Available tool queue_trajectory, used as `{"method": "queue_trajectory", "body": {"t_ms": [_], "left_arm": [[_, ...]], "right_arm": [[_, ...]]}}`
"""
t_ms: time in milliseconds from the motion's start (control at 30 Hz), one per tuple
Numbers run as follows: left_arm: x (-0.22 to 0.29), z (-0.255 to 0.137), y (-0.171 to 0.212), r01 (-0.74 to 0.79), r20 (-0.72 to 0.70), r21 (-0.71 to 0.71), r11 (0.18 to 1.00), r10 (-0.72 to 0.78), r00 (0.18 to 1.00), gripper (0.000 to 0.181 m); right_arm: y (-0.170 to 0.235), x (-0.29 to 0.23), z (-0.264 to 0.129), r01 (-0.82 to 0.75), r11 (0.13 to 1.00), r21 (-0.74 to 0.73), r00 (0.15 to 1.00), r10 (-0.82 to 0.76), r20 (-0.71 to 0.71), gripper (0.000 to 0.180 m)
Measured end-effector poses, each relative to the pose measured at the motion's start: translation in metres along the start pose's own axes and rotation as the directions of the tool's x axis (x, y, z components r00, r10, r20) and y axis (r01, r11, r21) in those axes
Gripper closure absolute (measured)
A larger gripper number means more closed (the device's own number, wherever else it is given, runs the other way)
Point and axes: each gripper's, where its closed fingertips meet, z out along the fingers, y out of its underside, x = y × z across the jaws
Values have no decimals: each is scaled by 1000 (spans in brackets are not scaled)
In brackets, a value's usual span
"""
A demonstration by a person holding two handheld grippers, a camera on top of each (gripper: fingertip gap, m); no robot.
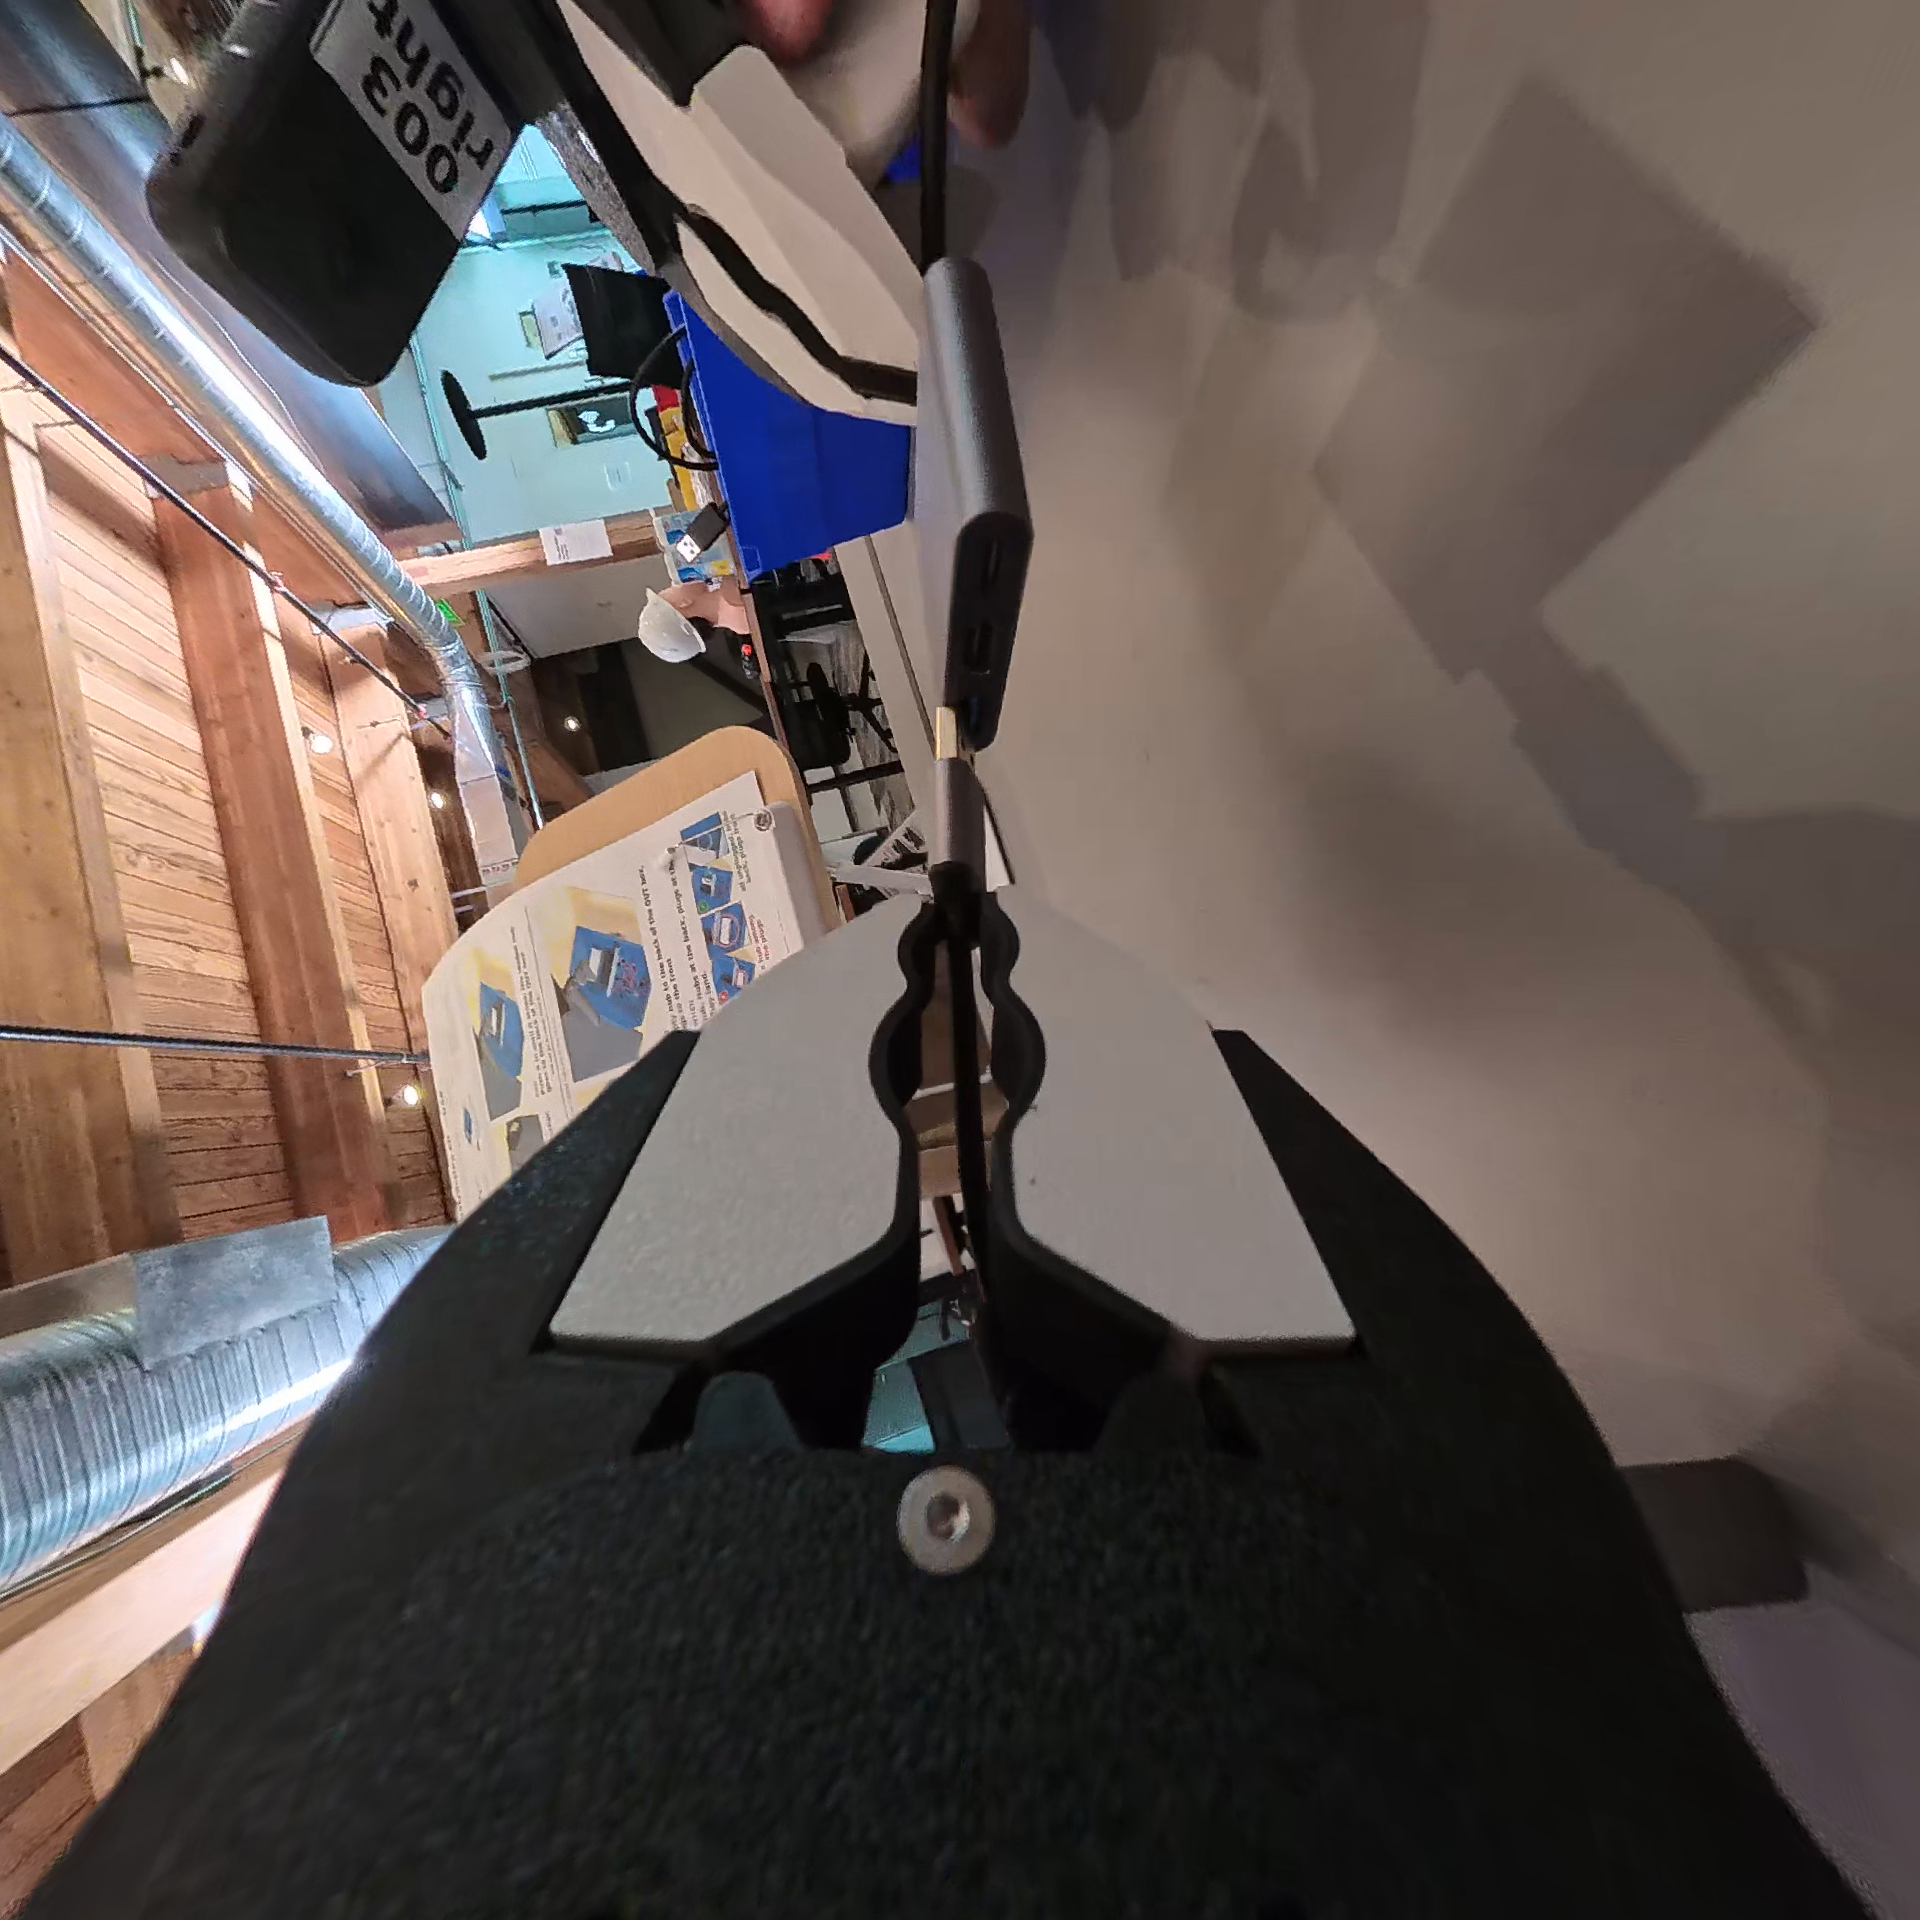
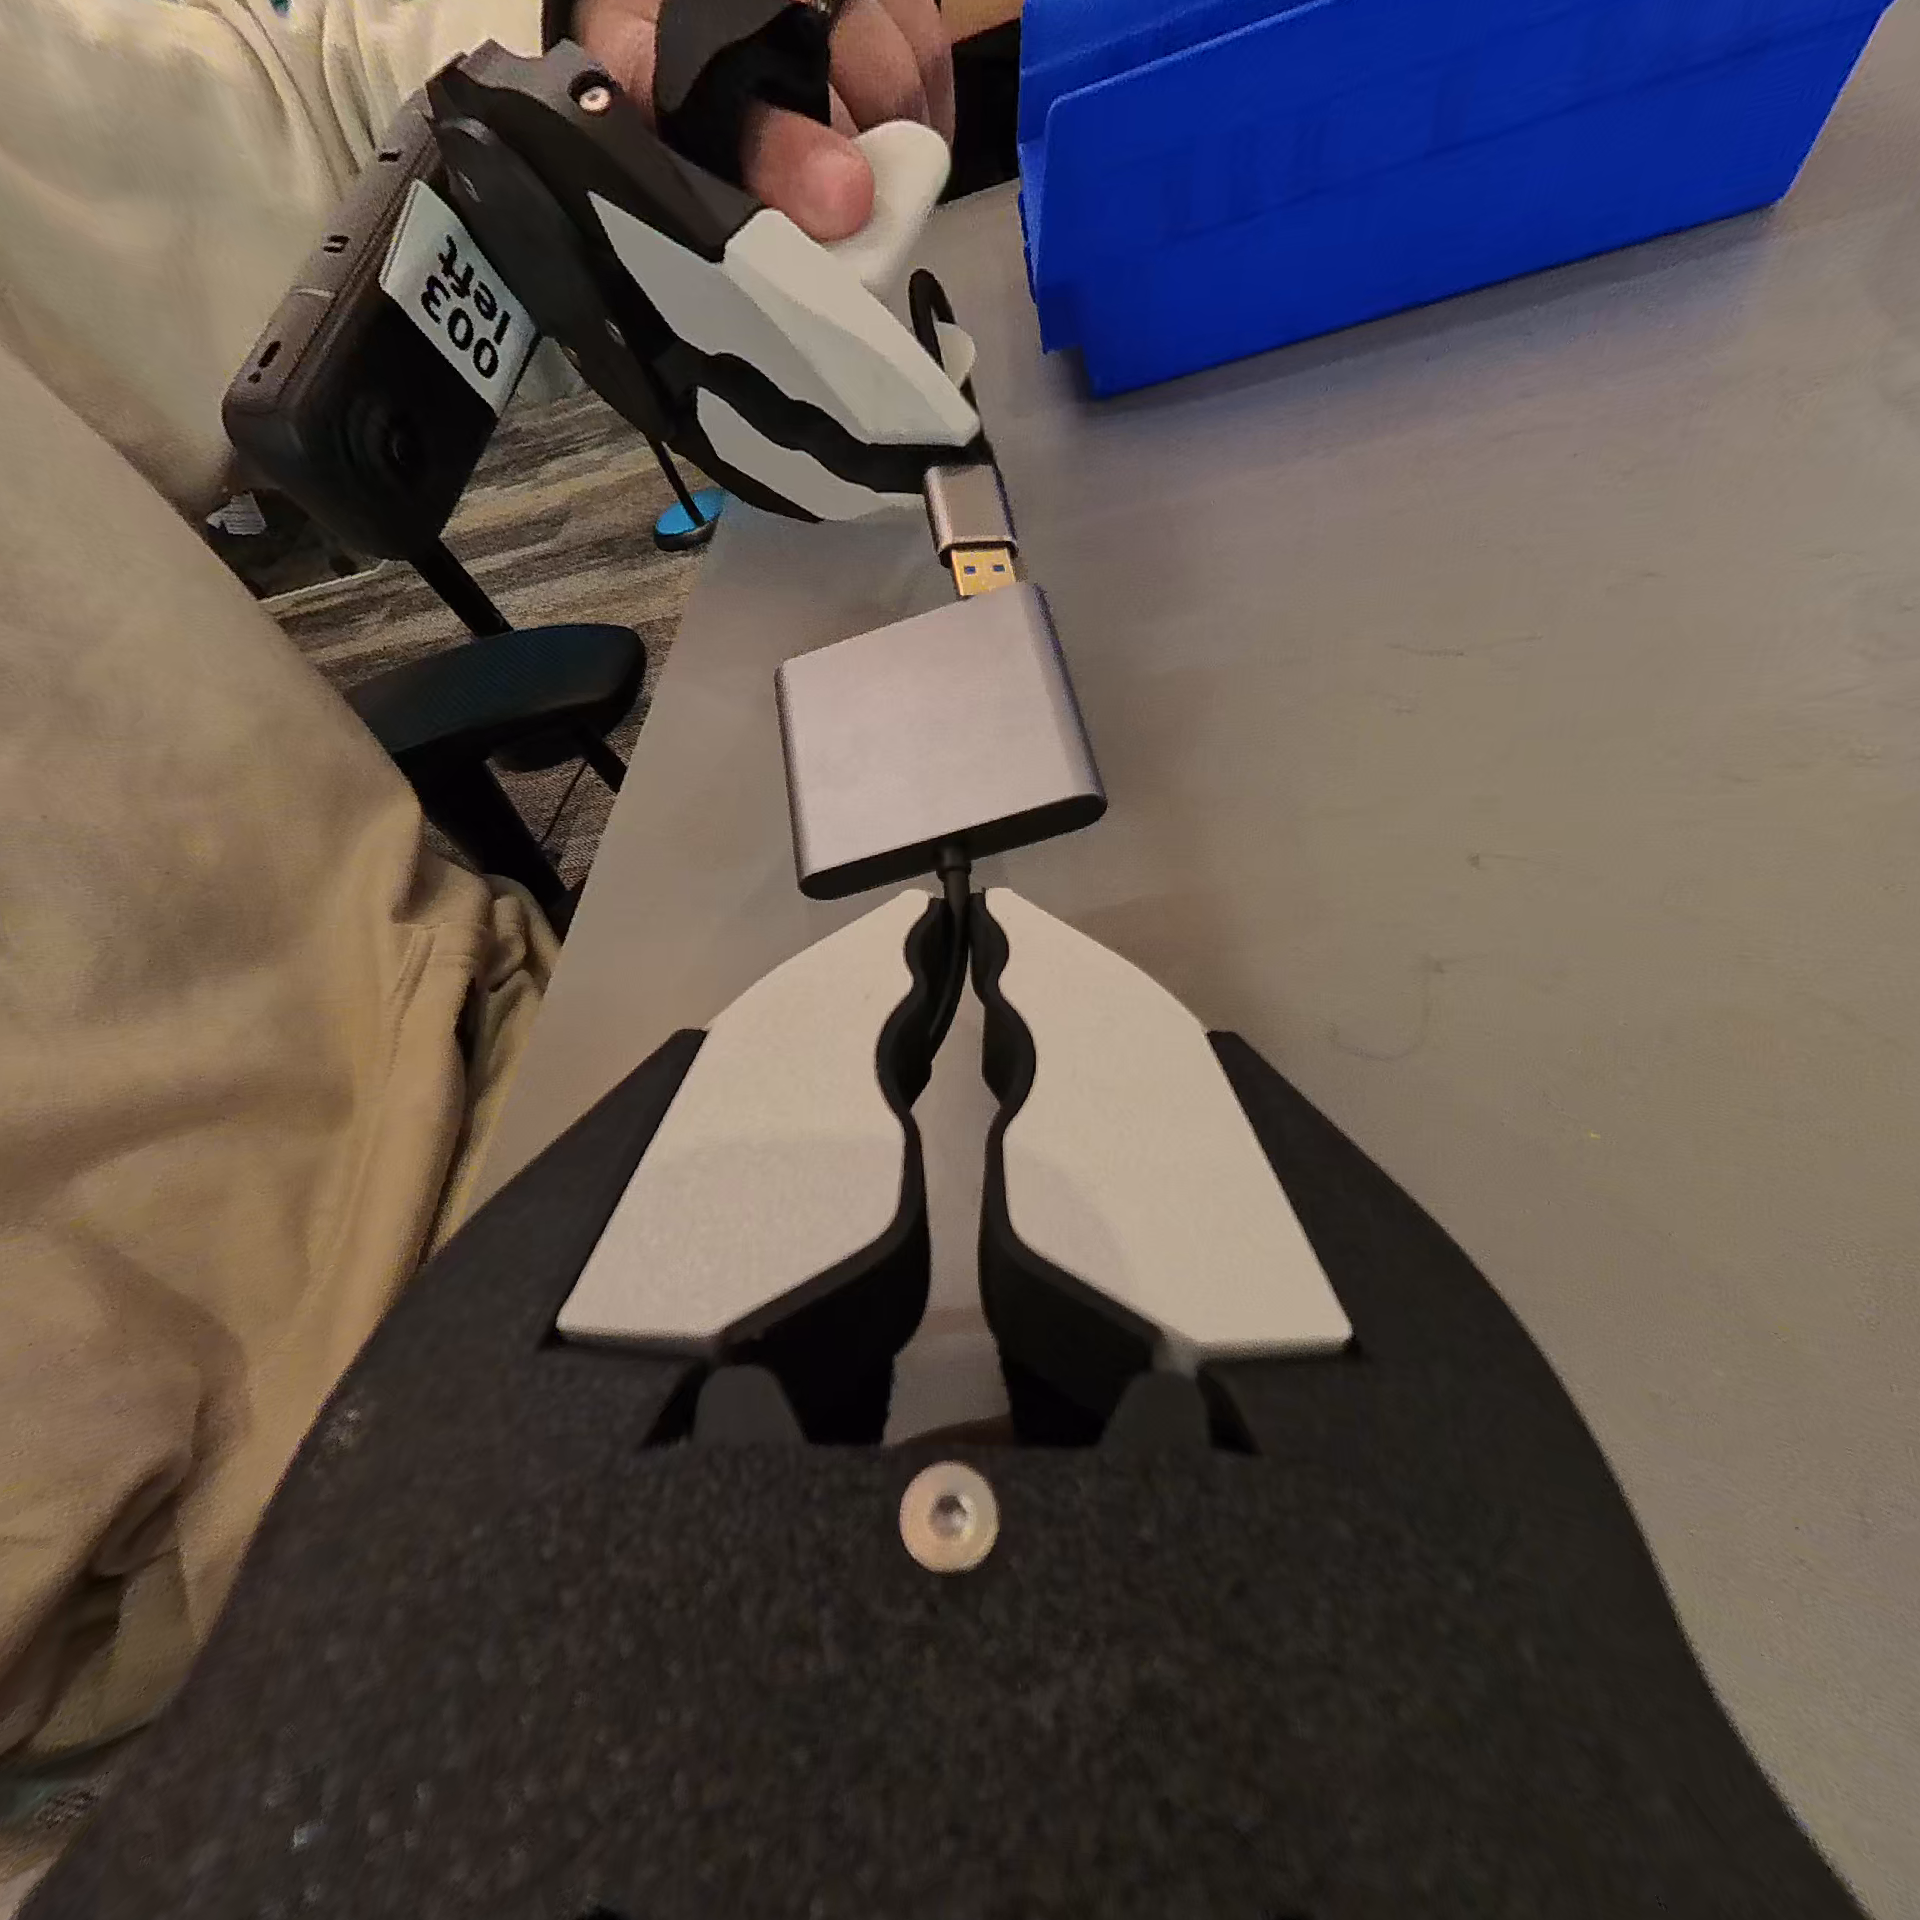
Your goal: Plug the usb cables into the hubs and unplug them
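A flat grey USB hub [image 2: 935, 738] hangs just above the grey table [image 2: 1455, 831] by its short black cable. My right gripper [image 2: 958, 906] is shut on that cable right behind the hub. My left gripper [image 2: 935, 457] is shut on the black cable of a grey USB plug [image 2: 971, 509]. The plug's gold tip [image 2: 985, 571] meets the hub's far edge, with most of the metal showing. In the left wrist view my left gripper [image 1: 956, 904] pinches the cable behind the plug [image 1: 958, 821], which lines up with the hub's end port [image 1: 971, 717]. The right gripper [image 1: 883, 384] is beyond the hub [image 1: 971, 416].
A blue plastic bin [image 2: 1403, 177] stands on the table behind the hub. The table's edge runs along the left, with a person's beige clothing [image 2: 208, 935] and a black office chair [image 2: 499, 686] beyond it. A printed sheet [image 1: 623, 956] lies on another table. One gripper's finger ends stand about 10 centimeters off the other's.
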Motion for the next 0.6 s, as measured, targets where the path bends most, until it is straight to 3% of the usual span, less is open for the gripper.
{"method": "queue_trajectory", "body": {"t_ms": [600], "left_arm": [[-9, -1, -2, -40, 126, 3, 999, 39, 991, 174]], "right_arm": [[-3, -13, -3, -29, 999, 20, 995, 28, 93, 176]]}}
